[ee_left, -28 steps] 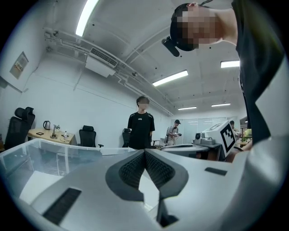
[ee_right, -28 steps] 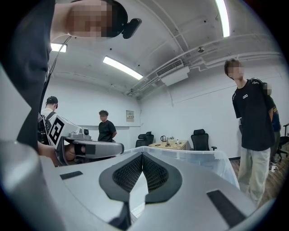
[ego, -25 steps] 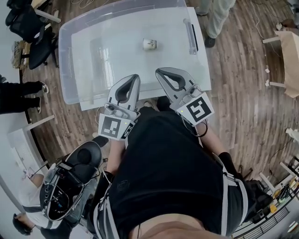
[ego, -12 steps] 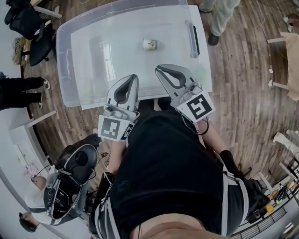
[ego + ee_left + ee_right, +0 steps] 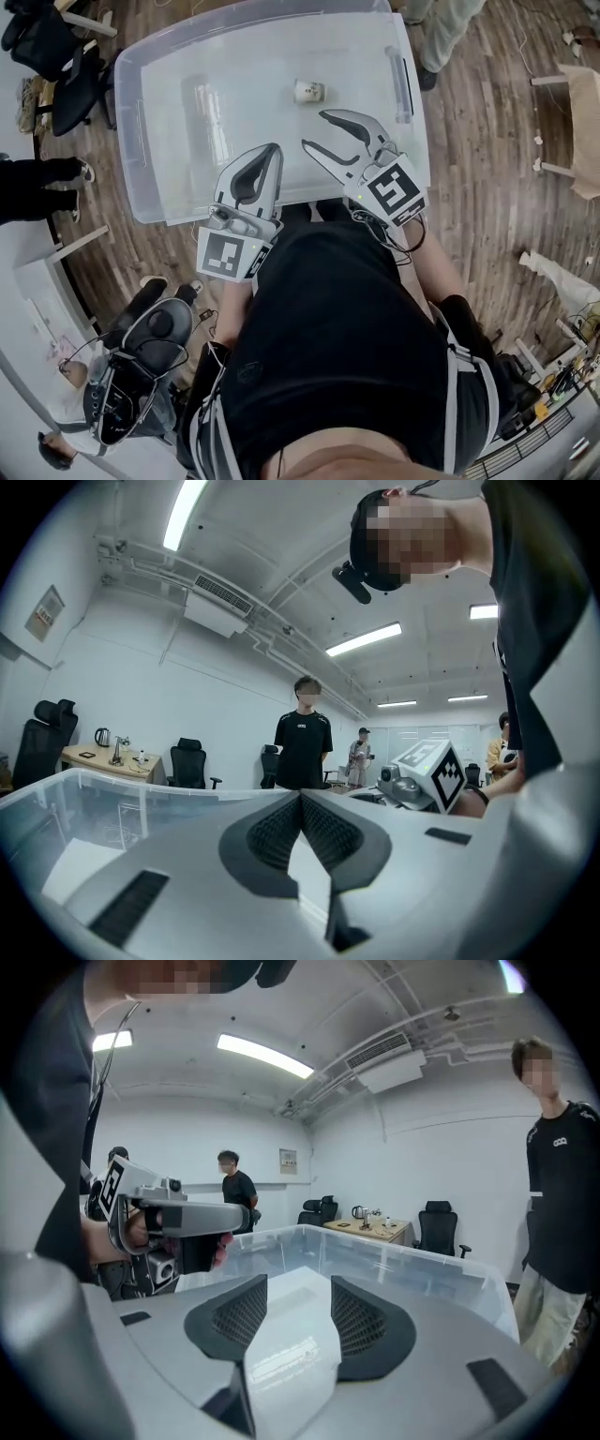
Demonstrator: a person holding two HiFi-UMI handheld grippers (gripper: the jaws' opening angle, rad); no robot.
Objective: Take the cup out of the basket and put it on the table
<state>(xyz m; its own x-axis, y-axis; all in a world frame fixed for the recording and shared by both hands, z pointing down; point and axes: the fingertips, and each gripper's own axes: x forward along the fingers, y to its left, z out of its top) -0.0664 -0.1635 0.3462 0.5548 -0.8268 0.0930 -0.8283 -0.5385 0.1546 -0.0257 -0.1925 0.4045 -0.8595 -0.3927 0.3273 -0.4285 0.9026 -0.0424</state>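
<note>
**A:** Where is the cup?

**B:** The cup (image 5: 308, 91) lies on its side on the bottom of the basket (image 5: 141, 131), a big clear plastic tub. It sits toward the far wall, a little right of the middle. Nothing touches it.

**A:** And the right gripper?

**B:** The right gripper (image 5: 315, 130) hangs over the near half of the basket and points at the cup, with a clear gap between them. Its jaws are apart and opening. In the right gripper view only the pale bottom of the basket shows between the pads, and no cup.

**A:** The left one?

**B:** The left gripper (image 5: 272, 152) is just beside the right one, on its left, with its tips over the basket's near edge. It is clenched, the two ribbed pads pressed together with nothing between them.

**A:** What else is around?

**B:** The basket has a wood floor (image 5: 487, 169) around it. Black office chairs (image 5: 66, 75) stand off its left end. In the left gripper view a person in black (image 5: 302, 738) stands beyond the far wall.
</note>
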